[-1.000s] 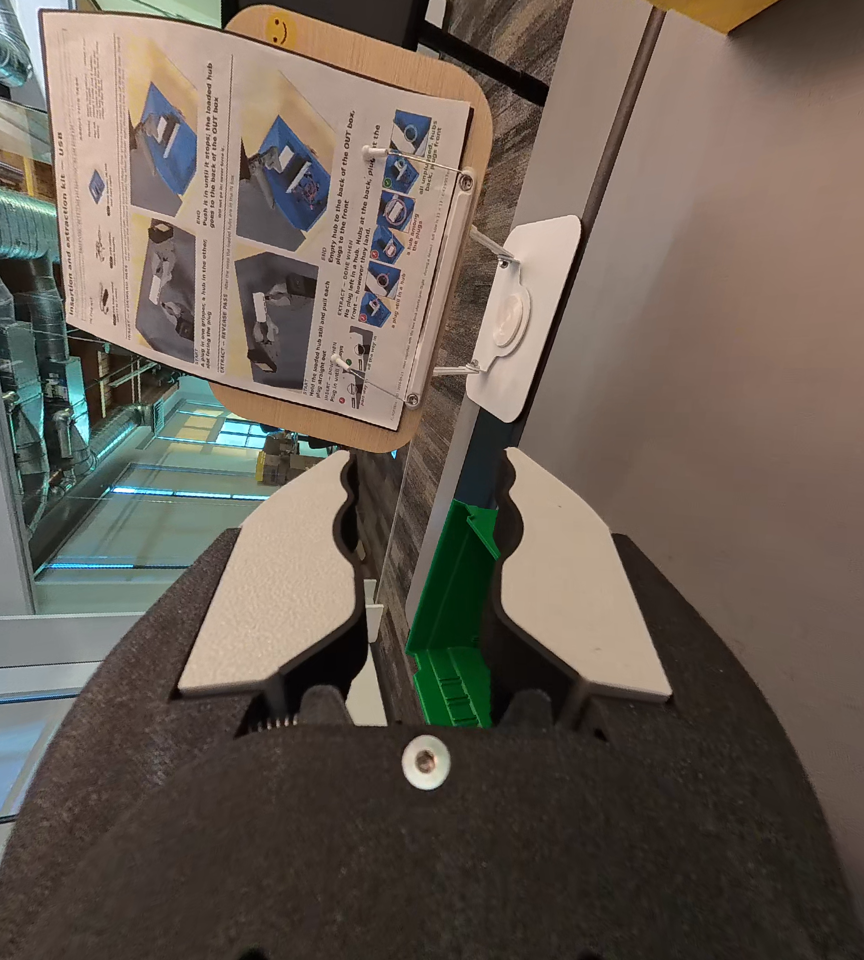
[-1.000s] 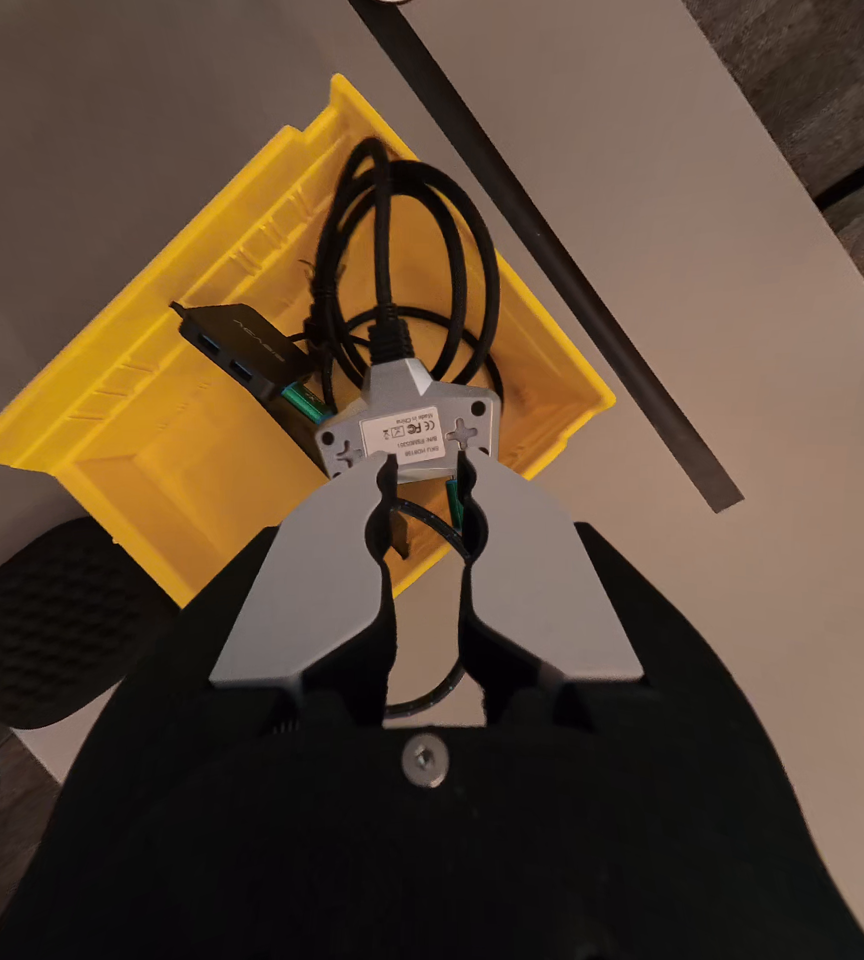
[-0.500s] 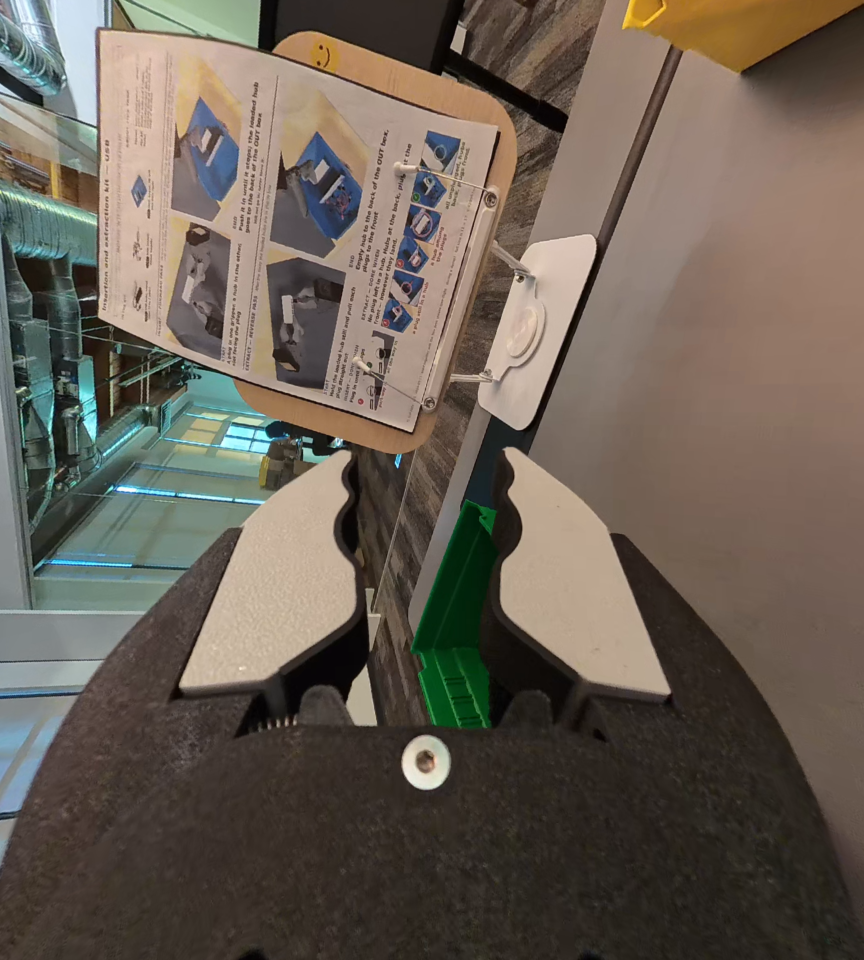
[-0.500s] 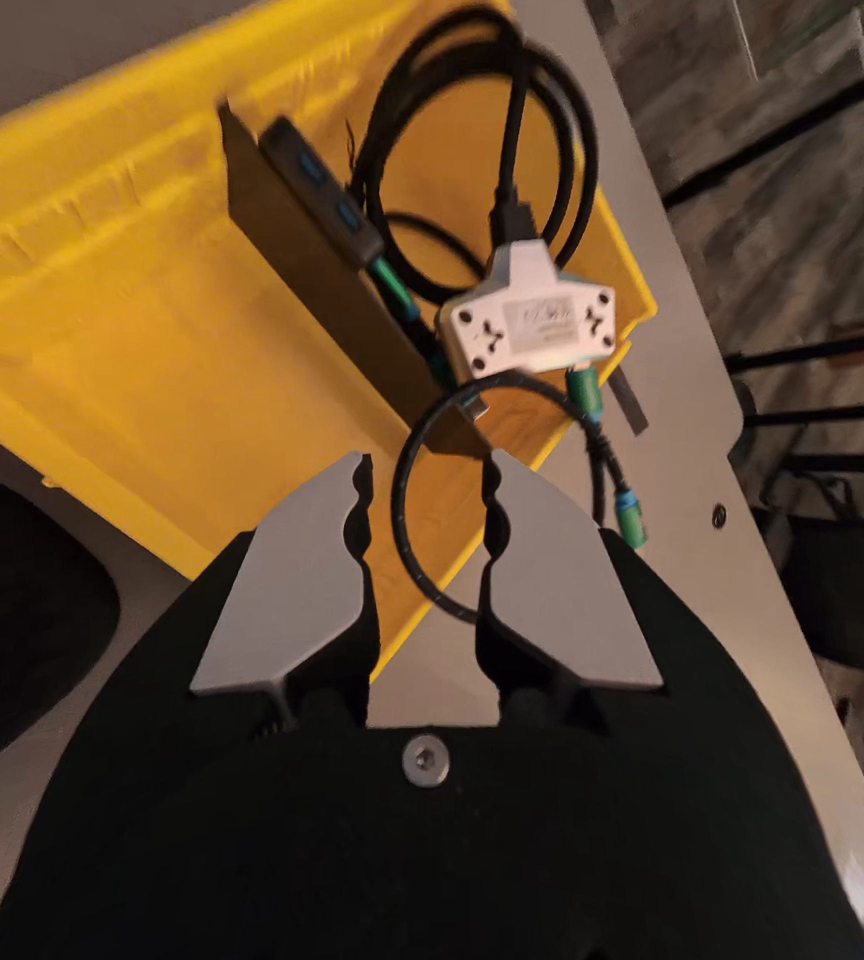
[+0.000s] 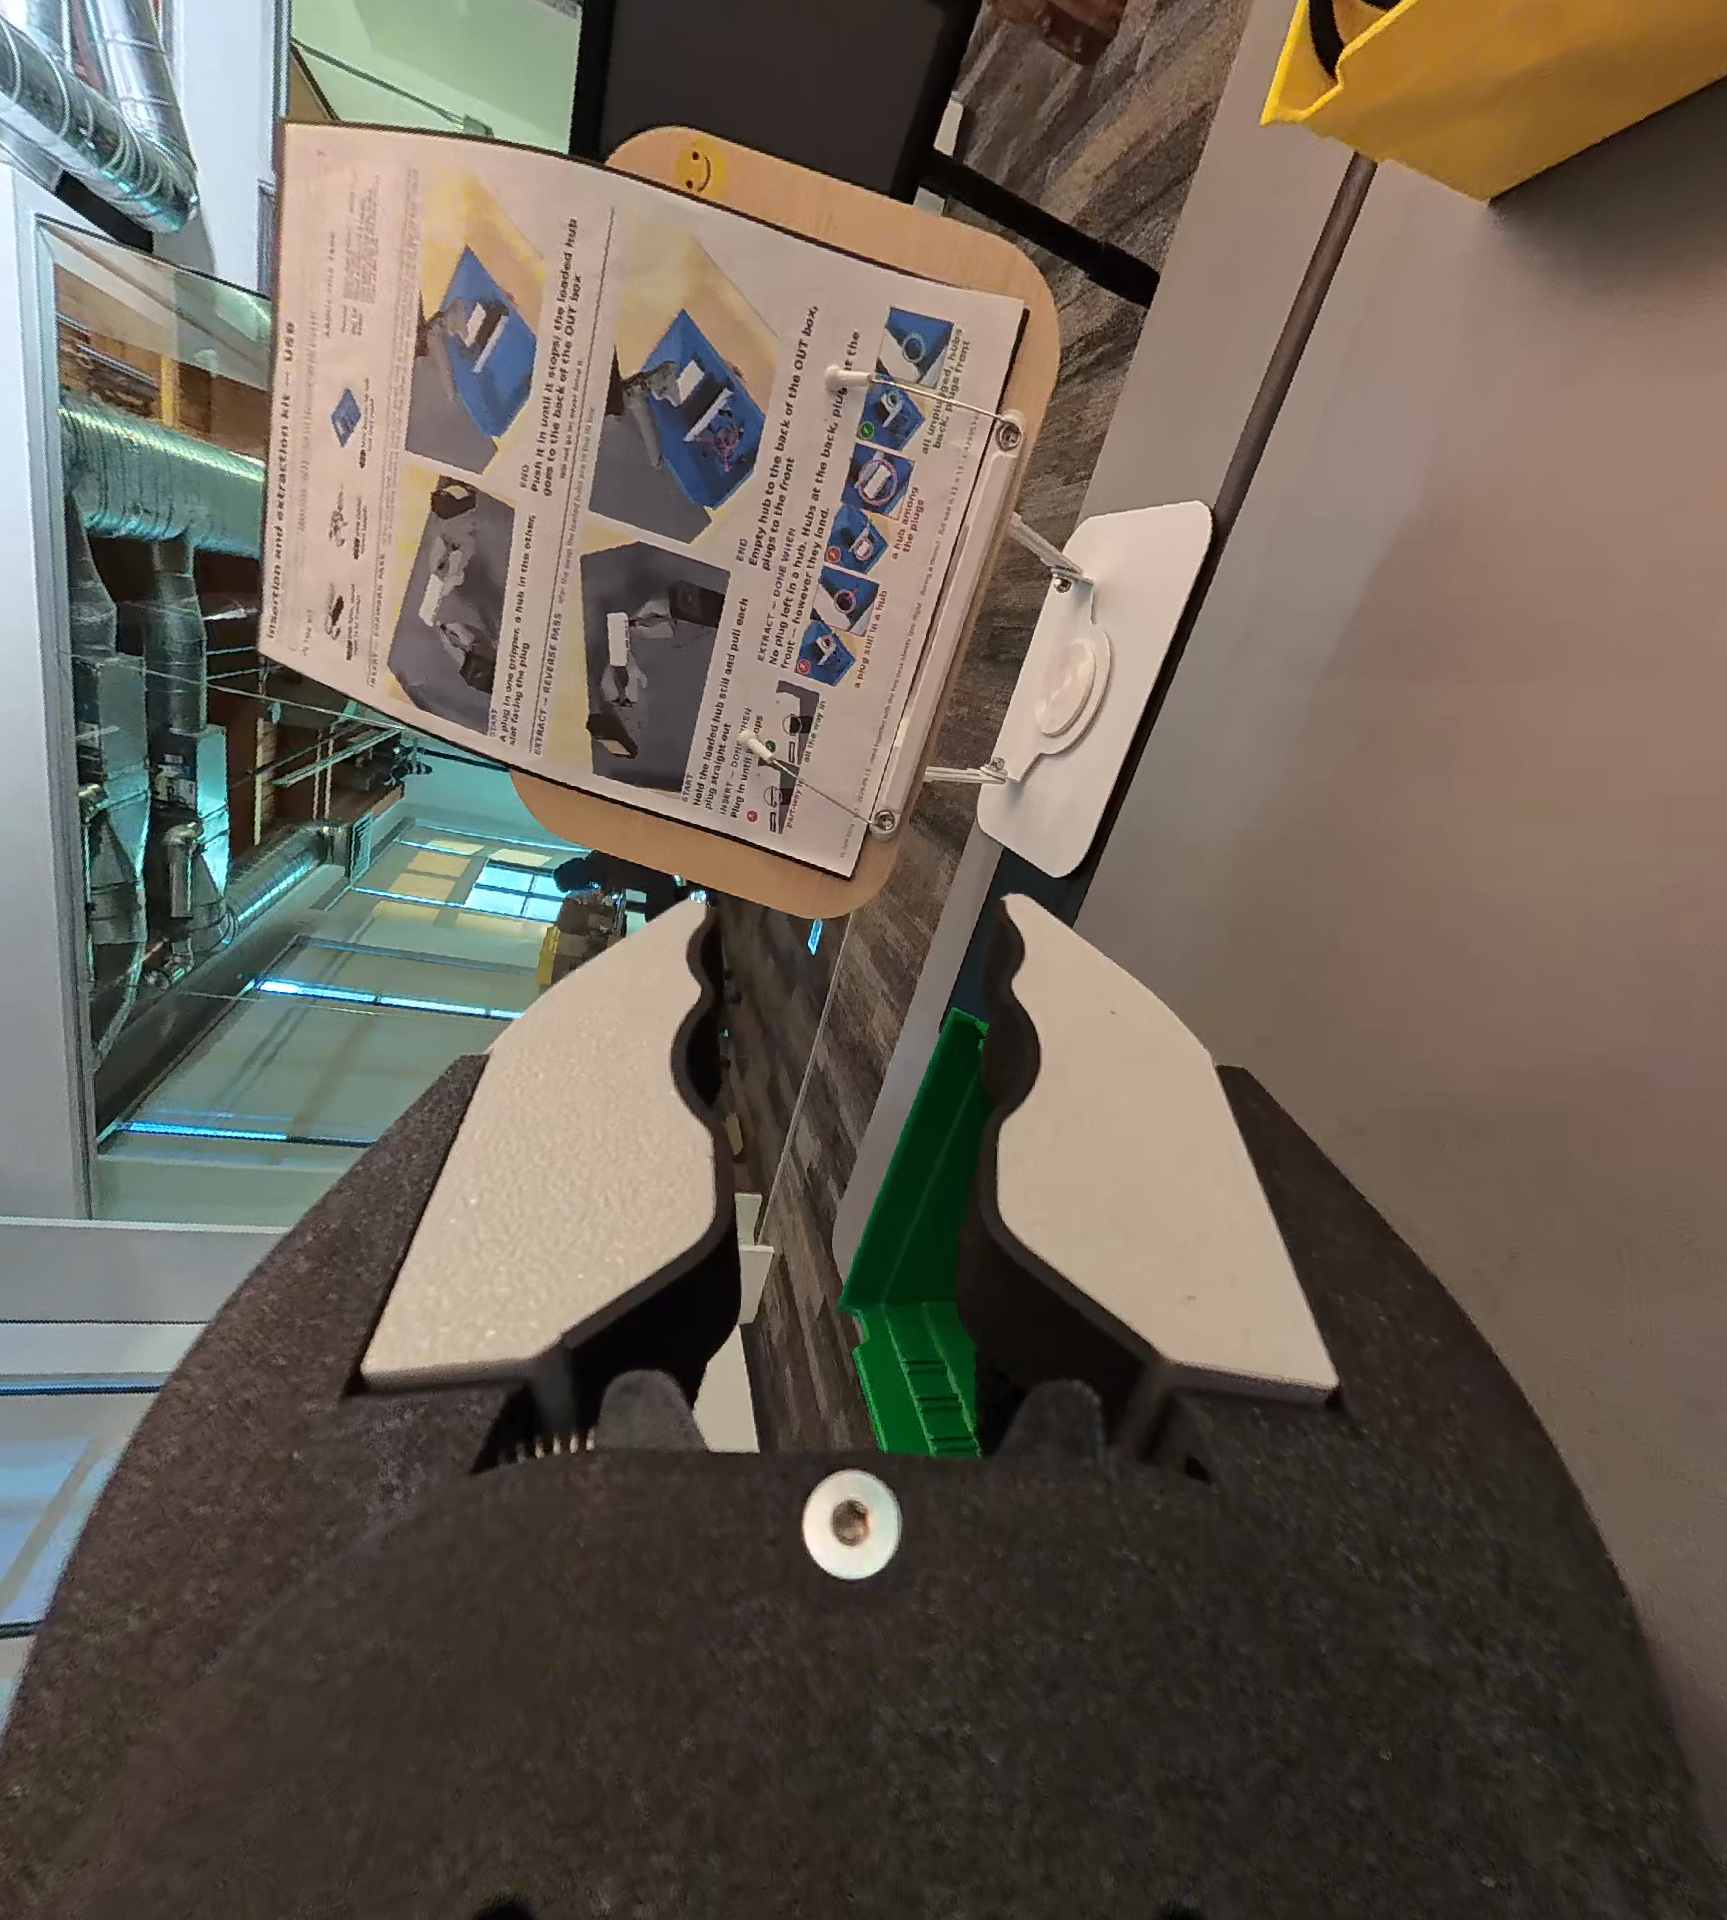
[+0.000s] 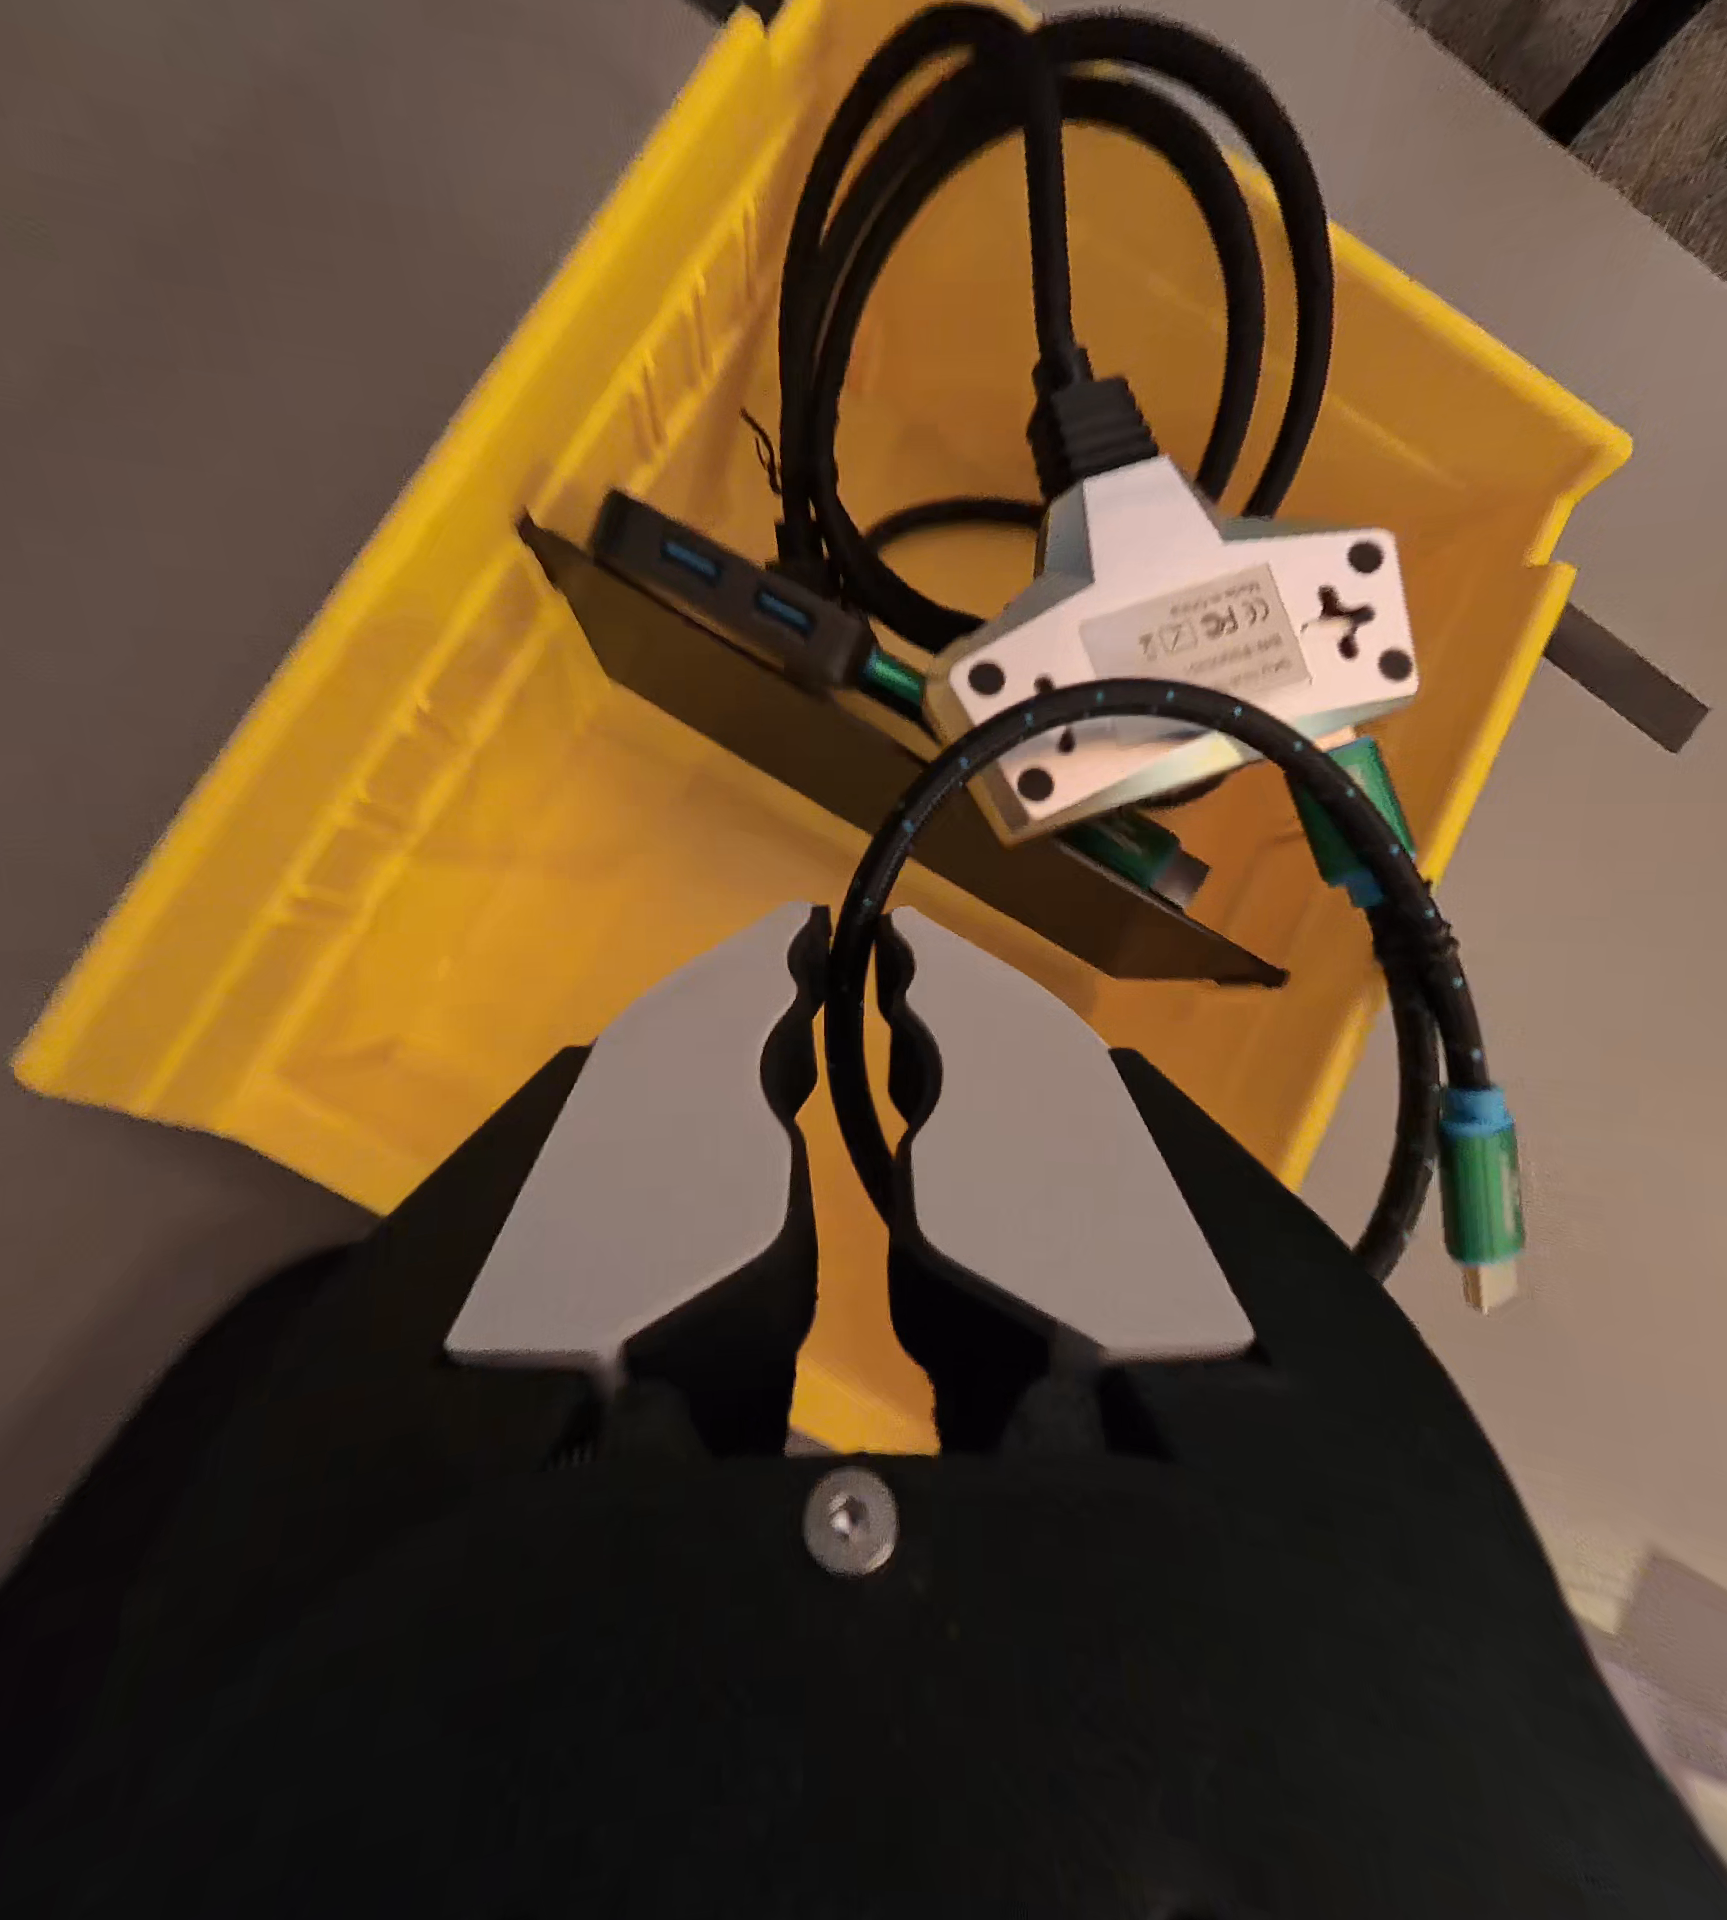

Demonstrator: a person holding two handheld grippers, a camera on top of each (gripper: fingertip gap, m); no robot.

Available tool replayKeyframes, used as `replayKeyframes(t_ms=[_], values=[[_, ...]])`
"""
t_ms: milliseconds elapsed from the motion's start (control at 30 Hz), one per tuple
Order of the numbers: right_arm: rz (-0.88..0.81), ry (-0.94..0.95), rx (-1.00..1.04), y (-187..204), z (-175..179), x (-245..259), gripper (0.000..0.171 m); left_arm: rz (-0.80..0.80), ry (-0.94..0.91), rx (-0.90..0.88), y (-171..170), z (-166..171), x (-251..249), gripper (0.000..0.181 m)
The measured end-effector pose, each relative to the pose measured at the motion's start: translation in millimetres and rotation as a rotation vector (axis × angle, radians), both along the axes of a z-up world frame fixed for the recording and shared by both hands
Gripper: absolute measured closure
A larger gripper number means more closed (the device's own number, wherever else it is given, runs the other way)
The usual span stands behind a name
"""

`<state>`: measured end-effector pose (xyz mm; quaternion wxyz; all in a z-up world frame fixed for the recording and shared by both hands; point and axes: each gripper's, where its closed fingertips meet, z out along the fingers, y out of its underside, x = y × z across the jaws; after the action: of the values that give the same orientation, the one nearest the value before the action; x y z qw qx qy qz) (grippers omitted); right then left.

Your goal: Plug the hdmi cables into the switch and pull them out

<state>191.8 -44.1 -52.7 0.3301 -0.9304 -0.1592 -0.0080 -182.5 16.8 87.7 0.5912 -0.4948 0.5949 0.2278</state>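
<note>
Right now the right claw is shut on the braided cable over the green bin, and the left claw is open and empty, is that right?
Not quite: the bin under the braided cable is yellow, not green, as the right wrist view shows. The rest holds: the right claw is shut on that cable, and the left claw is open and empty.

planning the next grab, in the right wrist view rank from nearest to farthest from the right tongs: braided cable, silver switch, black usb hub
1. braided cable, between the right tongs
2. silver switch, ahead, right
3. black usb hub, ahead, left, in the yellow bin; close to the switch's range
</note>
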Motion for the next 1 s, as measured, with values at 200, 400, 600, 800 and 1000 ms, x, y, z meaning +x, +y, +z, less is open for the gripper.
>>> replayKeyframes(t_ms=[200,400,600,800,1000], values=[[0.001,-0.039,0.018,12.0,-22.4,-9.8,0.160,-0.024,-0.027,0.009,-8.6,8.7,-2.0,0.135],[0.027,0.029,0.129,-2.5,7.5,-17.1,0.149,-0.033,-0.033,0.005,-11.9,11.7,-5.3,0.135],[-0.040,0.053,0.309,-38.6,72.6,15.2,0.145,-0.043,-0.051,-0.001,-14.1,15.5,-7.0,0.135],[-0.046,-0.116,0.192,-29.8,51.5,67.3,0.141,-0.054,-0.042,-0.003,-17.1,14.0,-4.7,0.135],[0.157,-0.421,-0.044,14.6,15.5,77.8,0.140,-0.048,-0.013,-0.003,-15.1,6.6,-0.4,0.136]])
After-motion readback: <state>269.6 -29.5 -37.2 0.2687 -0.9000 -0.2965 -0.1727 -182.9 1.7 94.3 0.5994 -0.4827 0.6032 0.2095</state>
